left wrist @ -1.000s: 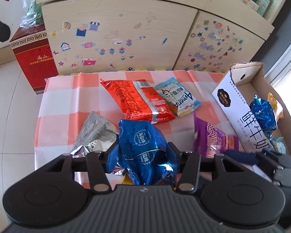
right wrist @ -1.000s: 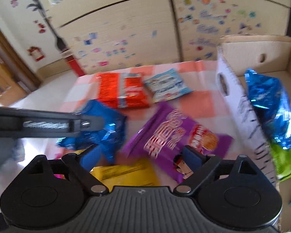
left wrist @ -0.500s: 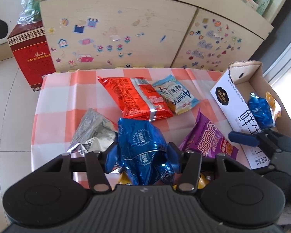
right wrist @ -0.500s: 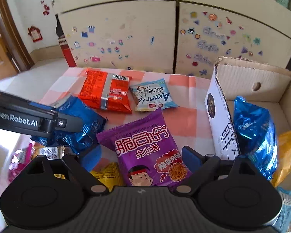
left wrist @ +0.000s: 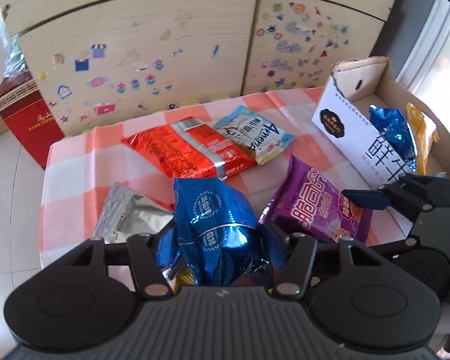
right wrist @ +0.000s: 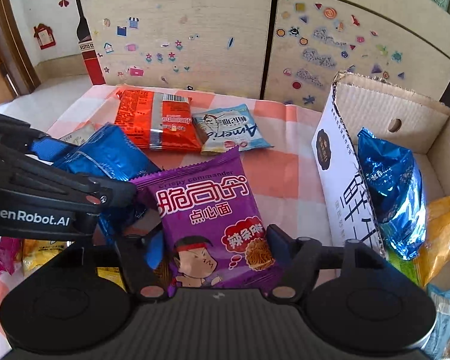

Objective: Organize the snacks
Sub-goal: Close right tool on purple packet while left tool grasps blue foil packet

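Landmark: cardboard box (right wrist: pixel 417 111), at the right edge of the checked tablecloth (right wrist: pixel 273 177). Its white outer wall carries large Chinese characters and a dark round emblem.

Left gripper (left wrist: pixel 216 246): jaws clamped on 1 crumpled blue foil packet (left wrist: pixel 213 210), which bears a small starburst seal with Chinese text too fine to read. Its arm reads "GenRobot.AI" in the right wrist view.

Right gripper (right wrist: pixel 214 250): jaws have just been closing, with the purple packet (right wrist: pixel 213 210) between them; the fingers (right wrist: pixel 277 237) stand at its 2 side edges, though whether they press it already is hard to tell. This packet lies on the cloth left of the box, printed "Crispy commander" over white Chinese characters and a cartoon face with a red headband.

Further left of the box, toward the cabinet:
- 1 red packet (right wrist: pixel 156 120), barcode side up
- 1 pale blue packet (right wrist: pixel 231 132), lettered "Ameri…"
- 1 silver foil packet (left wrist: pixel 126 213), farthest from the box

Inside the box: 1 blue foil packet (right wrist: pixel 390 186), 1 yellow bag (right wrist: pixel 444 219), part of a green wrapper.
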### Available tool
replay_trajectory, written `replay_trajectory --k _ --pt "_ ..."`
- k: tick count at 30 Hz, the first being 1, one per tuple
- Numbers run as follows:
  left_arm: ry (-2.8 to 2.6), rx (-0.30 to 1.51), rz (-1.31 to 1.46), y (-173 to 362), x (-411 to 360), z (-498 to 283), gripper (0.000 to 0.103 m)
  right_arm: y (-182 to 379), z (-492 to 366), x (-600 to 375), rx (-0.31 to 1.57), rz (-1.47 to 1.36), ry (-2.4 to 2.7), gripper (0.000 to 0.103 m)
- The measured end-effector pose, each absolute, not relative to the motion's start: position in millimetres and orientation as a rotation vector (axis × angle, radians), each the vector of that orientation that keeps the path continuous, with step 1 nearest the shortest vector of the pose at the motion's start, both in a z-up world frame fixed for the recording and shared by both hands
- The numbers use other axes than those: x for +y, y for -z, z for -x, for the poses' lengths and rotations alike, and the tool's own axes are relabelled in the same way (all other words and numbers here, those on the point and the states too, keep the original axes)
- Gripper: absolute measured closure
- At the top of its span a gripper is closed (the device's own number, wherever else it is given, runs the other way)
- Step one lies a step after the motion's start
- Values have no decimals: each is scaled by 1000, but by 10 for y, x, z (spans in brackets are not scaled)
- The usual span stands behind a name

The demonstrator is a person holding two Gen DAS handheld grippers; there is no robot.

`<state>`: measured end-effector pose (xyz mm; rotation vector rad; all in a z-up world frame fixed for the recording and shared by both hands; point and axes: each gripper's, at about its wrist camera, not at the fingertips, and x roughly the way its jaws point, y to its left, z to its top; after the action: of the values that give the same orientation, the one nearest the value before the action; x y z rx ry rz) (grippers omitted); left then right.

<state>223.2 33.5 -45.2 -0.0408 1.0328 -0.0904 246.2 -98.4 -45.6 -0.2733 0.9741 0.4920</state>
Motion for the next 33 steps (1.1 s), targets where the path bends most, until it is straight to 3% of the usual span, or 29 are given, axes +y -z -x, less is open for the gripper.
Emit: replay_trajectory --k 9,33 --pt "109 986 49 310 351 -2176 62 361 -2405 -1014 951 275 -504 31" --pt "90 847 25 -21 373 -1996 64 22 -2271 -1137 838 269 -491 32"
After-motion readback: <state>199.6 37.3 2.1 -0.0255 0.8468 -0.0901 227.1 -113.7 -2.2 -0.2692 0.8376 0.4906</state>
